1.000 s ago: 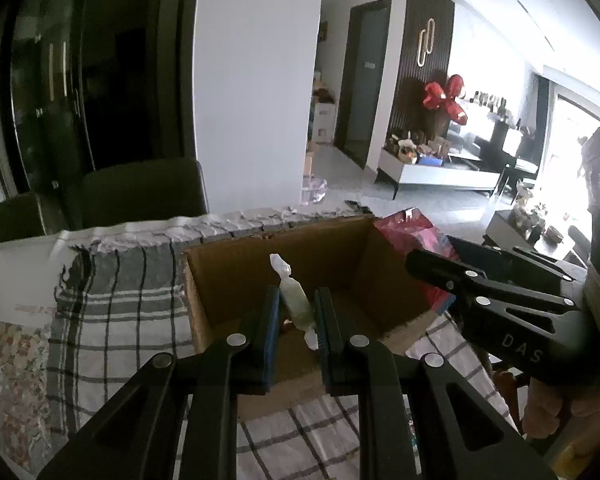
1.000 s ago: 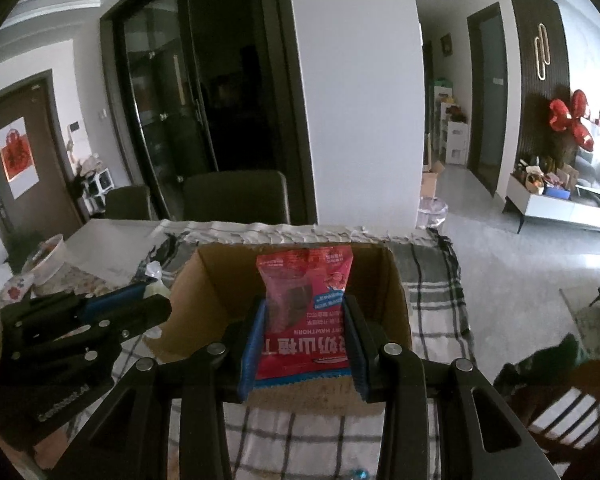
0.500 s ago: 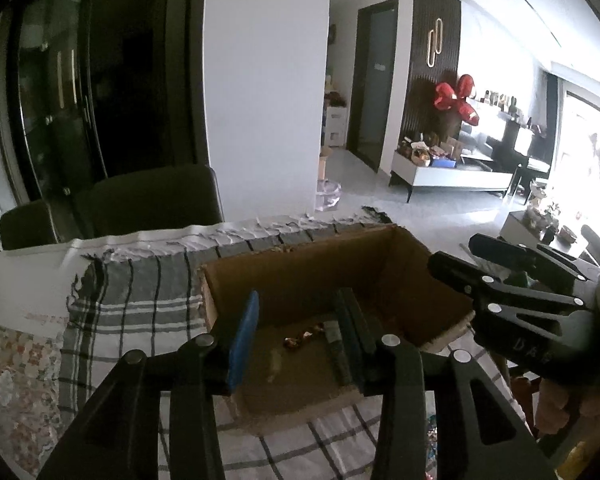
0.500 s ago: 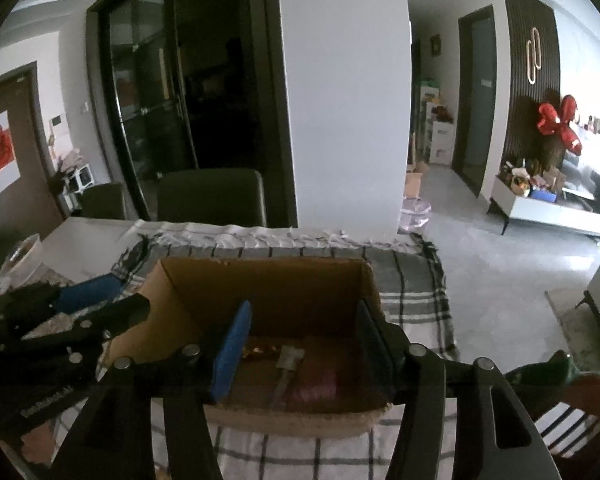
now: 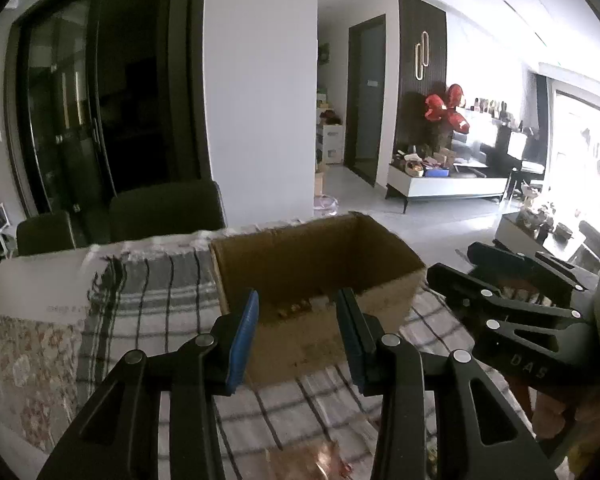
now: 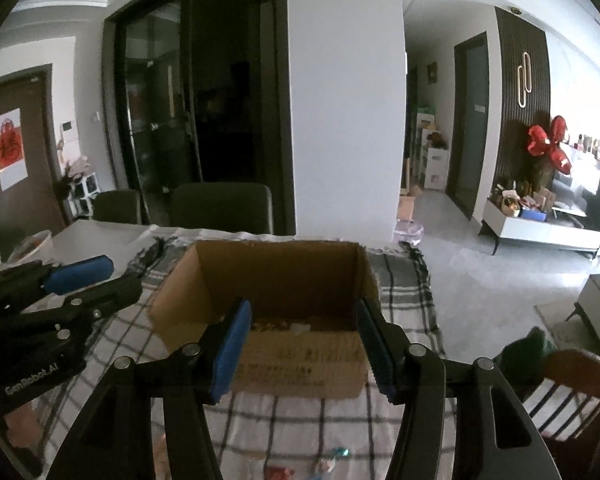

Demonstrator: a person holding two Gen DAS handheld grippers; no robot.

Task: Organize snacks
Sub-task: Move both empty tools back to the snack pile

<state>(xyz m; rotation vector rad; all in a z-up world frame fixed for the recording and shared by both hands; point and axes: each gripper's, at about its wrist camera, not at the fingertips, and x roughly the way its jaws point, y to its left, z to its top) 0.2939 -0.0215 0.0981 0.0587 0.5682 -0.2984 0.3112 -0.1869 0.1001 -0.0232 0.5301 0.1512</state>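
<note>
An open cardboard box (image 5: 320,264) (image 6: 276,276) stands on a checked cloth, with small wrapped snacks (image 5: 296,308) (image 6: 280,325) lying on its floor. My left gripper (image 5: 298,336) hovers open just short of the box's near wall, nothing between its blue pads. My right gripper (image 6: 304,344) is also open and empty in front of the same wall. Each view shows the other gripper beside the box: the right gripper (image 5: 452,260) and the left gripper (image 6: 120,276). Loose candies (image 6: 332,456) lie on the cloth near the table's front.
The checked cloth (image 5: 152,300) covers the table, with a floral cloth (image 5: 28,360) at the left. Two dark chairs (image 6: 220,208) stand behind the table. A white bowl (image 6: 32,244) sits far left, and a wooden chair (image 6: 572,392) is at the right.
The left gripper let go of a pale wrapped candy and the right of a red packet; both dropped into the box. Both grippers opened and drew back from it.
</note>
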